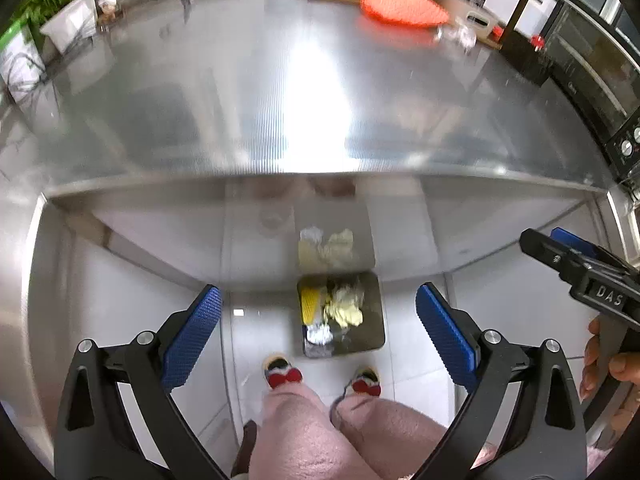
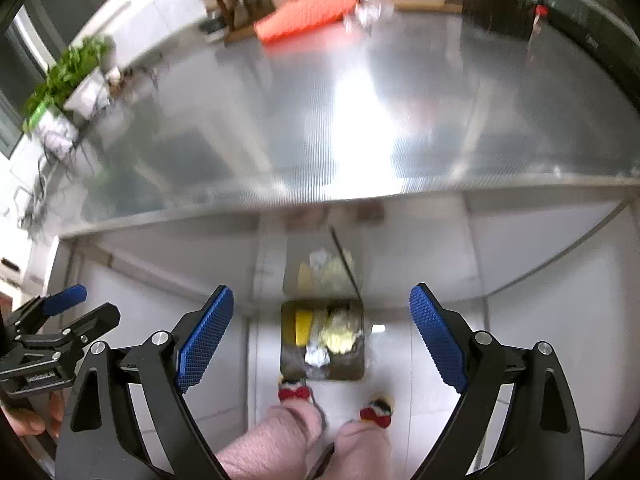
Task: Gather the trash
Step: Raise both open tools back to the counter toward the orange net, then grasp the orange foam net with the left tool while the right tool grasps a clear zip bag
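A small steel bin [image 1: 376,320] [image 2: 288,360] stands open on the tiled floor below the counter edge. Inside lie a yellow wrapper [image 1: 310,304] [image 2: 302,326], crumpled pale yellow paper [image 1: 346,308] [image 2: 340,334] and a foil ball [image 1: 320,334] [image 2: 318,356]. My left gripper [image 1: 320,320] [image 2: 90,308] hangs high over the bin, open, with nothing between its blue pads. My right gripper [image 2: 322,328] [image 1: 546,238] is beside it at the same height, also open and empty.
A steel counter [image 1: 280,100] fills the upper half of both views. At its back are an orange mat [image 1: 404,10], a potted plant [image 1: 60,4] and a dark oven [image 1: 600,72]. A person's pink-trousered legs and red-bowed slippers [image 1: 284,374] stand right by the bin.
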A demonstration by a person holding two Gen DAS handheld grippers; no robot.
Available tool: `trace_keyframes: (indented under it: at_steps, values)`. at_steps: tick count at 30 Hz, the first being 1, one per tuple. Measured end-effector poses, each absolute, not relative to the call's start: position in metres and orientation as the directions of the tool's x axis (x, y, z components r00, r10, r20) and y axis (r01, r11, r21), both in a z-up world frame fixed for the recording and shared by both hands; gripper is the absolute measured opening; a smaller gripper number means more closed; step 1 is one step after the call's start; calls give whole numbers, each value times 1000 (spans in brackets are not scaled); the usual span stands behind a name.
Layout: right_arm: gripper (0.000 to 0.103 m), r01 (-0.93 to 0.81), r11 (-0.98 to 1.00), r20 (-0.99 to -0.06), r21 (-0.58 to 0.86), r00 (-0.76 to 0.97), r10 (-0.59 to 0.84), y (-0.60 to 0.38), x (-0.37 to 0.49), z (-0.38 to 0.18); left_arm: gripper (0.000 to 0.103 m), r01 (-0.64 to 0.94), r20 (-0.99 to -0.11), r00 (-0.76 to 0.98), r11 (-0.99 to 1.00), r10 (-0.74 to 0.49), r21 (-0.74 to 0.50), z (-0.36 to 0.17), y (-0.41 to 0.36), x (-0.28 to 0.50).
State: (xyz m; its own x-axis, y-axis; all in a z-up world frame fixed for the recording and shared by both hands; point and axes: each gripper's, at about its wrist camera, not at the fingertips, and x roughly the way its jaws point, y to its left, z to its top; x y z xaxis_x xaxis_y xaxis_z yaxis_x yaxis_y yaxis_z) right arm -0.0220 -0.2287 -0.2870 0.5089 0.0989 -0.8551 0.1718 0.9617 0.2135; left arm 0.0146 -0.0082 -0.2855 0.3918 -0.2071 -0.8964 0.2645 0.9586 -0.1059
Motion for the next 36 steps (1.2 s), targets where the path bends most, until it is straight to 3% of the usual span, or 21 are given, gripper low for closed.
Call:
trace_keyframes:
  at_steps: [6, 18, 36]
  values:
    - [90, 197, 954, -811, 225, 581, 71, -243, -5, -239, 93, 280, -857, 459, 954, -234, -111, -240, -16, 30]
    - [91, 220, 956, -768, 192, 641, 7, -263, 64, -196, 93, 317, -807, 522, 941, -278, -119, -193, -35, 99]
    - [90, 330, 928, -831, 171, 554, -44, -325, 208, -226, 90, 467, -805, 456, 872, -379, -147, -214, -119, 257]
